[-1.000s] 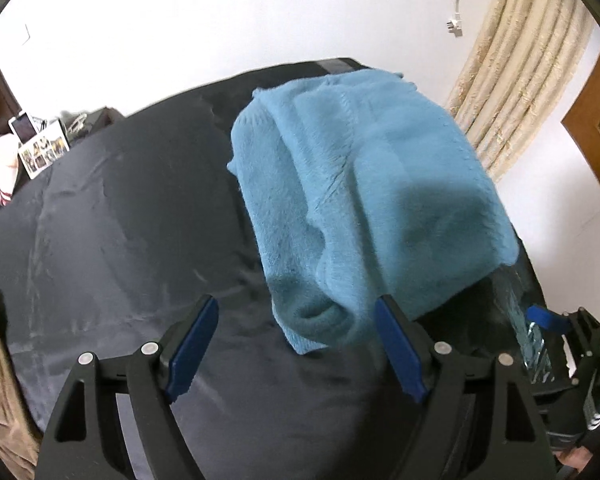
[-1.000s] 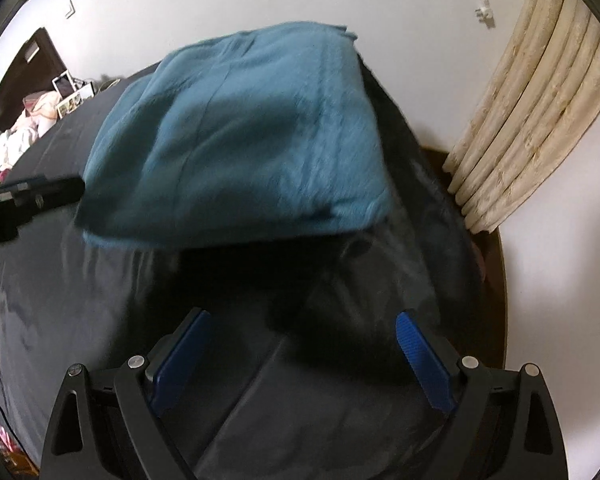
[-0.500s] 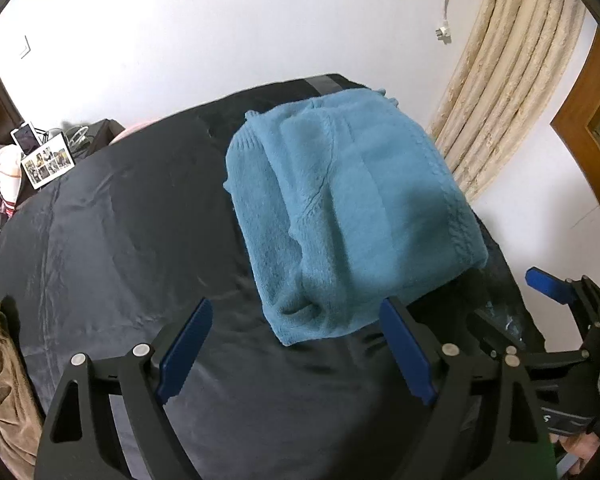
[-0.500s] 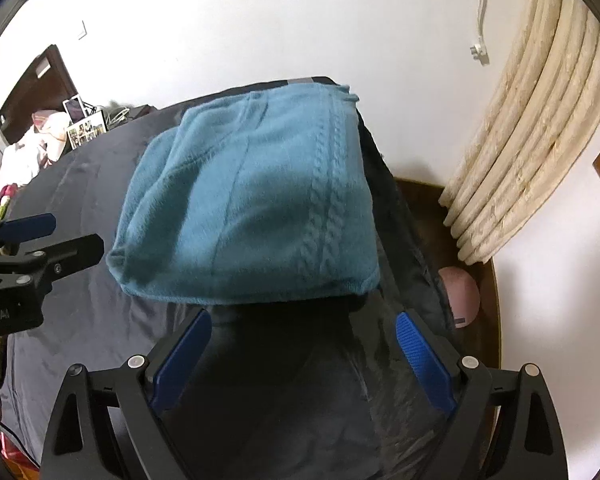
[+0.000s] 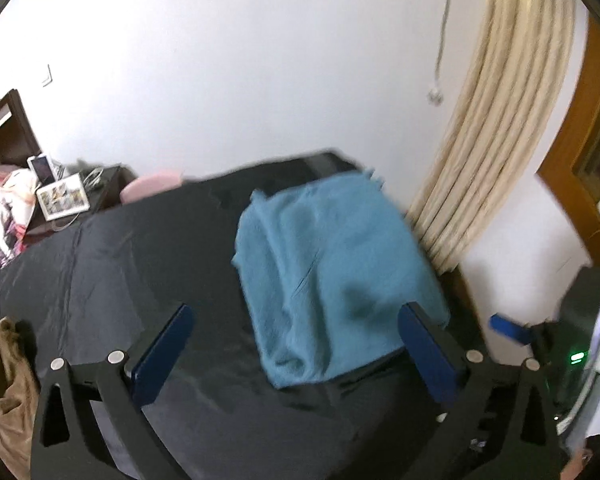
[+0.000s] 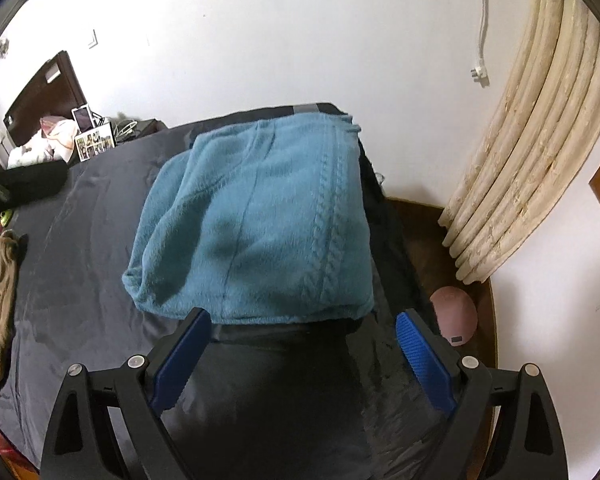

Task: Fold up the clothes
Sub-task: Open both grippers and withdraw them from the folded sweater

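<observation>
Though fuzzy, teal sweater (image 6: 256, 224) neatly folded

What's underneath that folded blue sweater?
The sweater lies on a dark sheet that spreads out around it. Whatever sits directly beneath the sweater is covered and cannot be seen.

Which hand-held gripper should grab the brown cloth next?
Probably the left. The left hand-held gripper is open and the brown cloth lies right beside its left finger. The right hand-held gripper, also open, faces the folded blue sweater, with the cloth farther off.
</observation>
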### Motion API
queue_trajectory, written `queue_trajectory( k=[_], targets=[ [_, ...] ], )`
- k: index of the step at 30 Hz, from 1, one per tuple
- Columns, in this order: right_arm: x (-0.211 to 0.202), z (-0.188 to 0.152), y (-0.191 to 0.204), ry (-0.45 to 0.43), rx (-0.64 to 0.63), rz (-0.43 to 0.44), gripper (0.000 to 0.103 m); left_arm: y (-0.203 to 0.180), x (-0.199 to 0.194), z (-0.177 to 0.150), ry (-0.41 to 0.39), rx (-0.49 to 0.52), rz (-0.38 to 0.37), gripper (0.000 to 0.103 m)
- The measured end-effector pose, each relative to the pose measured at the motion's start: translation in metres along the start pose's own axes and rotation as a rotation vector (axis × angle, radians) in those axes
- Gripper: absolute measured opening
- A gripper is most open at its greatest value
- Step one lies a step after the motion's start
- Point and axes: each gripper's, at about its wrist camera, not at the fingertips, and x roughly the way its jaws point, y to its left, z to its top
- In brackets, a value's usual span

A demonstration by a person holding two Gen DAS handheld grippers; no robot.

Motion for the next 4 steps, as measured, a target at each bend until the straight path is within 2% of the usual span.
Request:
queue_trajectory(
  k=[4],
  targets=[
    [-0.0002,-0.0011,-0.0011,-0.002,-0.001,-0.004,0.095,-0.0072,-0.0012,0.0006,-0.021,0.038,0.013,0.103]
  ],
)
